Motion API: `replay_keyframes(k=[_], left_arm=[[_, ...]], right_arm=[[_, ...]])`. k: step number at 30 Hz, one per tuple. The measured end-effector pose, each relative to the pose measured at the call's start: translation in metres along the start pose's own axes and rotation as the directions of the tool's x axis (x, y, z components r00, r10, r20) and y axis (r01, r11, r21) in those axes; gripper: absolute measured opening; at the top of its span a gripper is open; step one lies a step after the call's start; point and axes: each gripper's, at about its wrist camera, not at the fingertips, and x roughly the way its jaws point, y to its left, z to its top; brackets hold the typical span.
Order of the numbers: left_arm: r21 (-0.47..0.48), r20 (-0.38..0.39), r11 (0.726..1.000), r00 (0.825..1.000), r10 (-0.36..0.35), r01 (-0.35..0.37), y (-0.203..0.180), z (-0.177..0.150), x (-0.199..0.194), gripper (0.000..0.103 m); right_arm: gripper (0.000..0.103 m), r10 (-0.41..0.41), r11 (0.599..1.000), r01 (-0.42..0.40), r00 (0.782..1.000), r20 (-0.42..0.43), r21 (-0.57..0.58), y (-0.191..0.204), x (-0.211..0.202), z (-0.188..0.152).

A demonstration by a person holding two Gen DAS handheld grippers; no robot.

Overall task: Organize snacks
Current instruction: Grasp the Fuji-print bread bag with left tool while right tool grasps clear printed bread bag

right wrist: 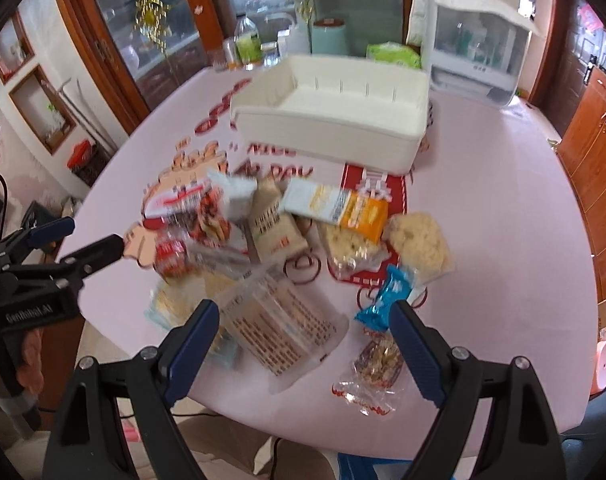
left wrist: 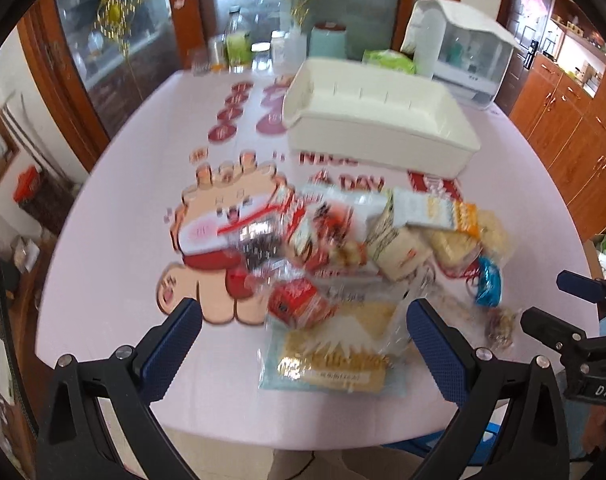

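Left wrist view: the left gripper (left wrist: 303, 320) hangs over the near edge of the bench (left wrist: 115, 248), jaws spread wide and holding nothing.
Right wrist view: the right gripper (right wrist: 303, 320) is likewise wide open and empty, over the near right part of the snack pile (right wrist: 287, 232).
Snacks: a loose heap of packets lies on the bench, between the grippers and the white tray (right wrist: 331, 120), which stands farther back and looks empty.
Nearest to left jaws: a yellow-and-clear packet (left wrist: 327, 356) lies straight ahead, between the two fingers, its long axis roughly across the gap.
Nearest to right jaws: a clear printed bag (right wrist: 279, 328) lies ahead between the fingers, and a blue wrapper (right wrist: 387, 300) sits just beside the right finger.
Hedge: motion blur smears the heap, so which packets overlap is hard to tell.
Judgement: nothing seems sorted yet; each hand probably needs only a short drop onto its own packet.
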Motion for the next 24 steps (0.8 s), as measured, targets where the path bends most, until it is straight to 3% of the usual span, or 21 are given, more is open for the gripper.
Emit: replay_keyframes(k=[8,15,24], left_arm=[[-0.082,-0.125,0.995,0.990,-0.065,0.055,0.023,-0.030,0.057,0.102],[-0.154,-0.225,0.983,0.965,-0.130,0.097,0.034,-0.045,0.099,0.102],[-0.179,-0.280,0.972,0.939,-0.197,0.151,0.025,-0.053,0.126,0.102]], right_arm=[[0.088,0.032,0.993,-0.043,0.994,-0.101,-0.106,0.010,0.049,-0.020],[0.088,0.007,0.970,-0.041,0.990,-0.143,-0.238,0.025,0.086,-0.029],[0.088,-0.060,0.914,0.001,0.989,-0.133,-0.406,0.043,0.113,-0.040]])
